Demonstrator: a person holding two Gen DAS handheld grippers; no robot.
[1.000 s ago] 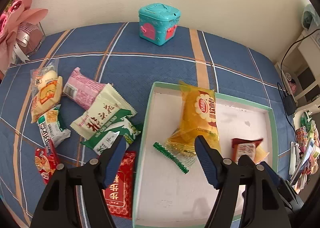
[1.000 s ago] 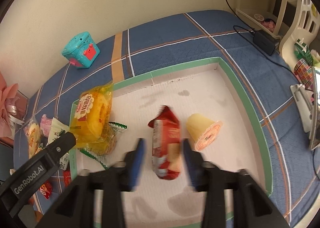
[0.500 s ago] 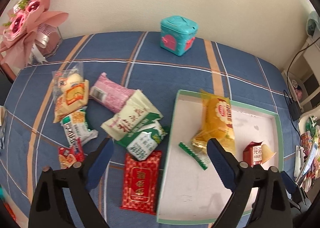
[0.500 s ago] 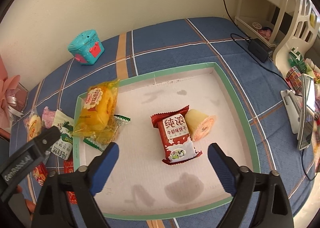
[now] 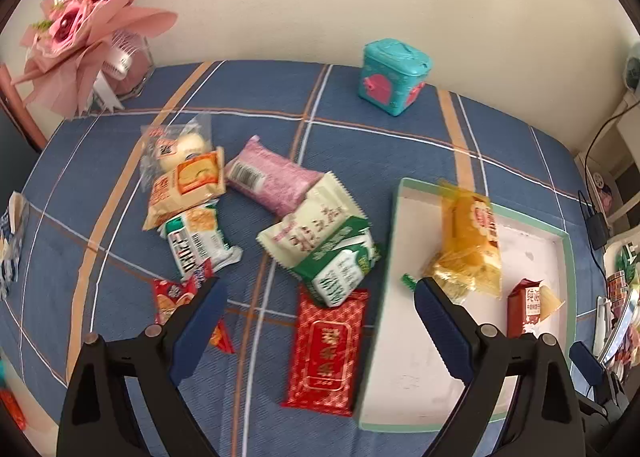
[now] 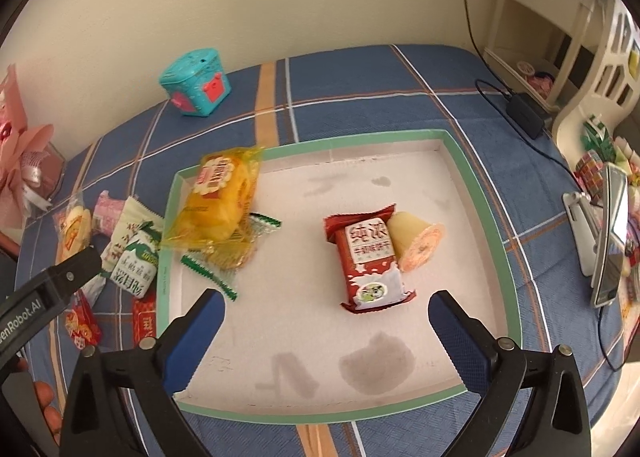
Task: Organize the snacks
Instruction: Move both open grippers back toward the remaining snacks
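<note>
Both grippers are empty. The left gripper (image 5: pixel 320 303) has just been opening and its jaws stand wide, with nothing between the pads; the right gripper (image 6: pixel 326 317) has also just spread to its widest, clear of everything.

The tray (image 6: pixel 476 185) holds four snacks: a yellow cake pack (image 6: pixel 220 201), a green-edged wrapper (image 6: pixel 212 277), a red biscuit pack (image 6: pixel 370 257) just ahead of the right jaws, and a jelly cup (image 6: pixel 416 241) touching it.

Seven packets lie loose on the table (image 5: pixel 400 153). The red packet (image 5: pixel 326 345) lies directly between and just ahead of the left jaws, its long axis running away from them, just beside the tray wall. The left hand is plainly the nearer; it likely takes this packet next.
</note>
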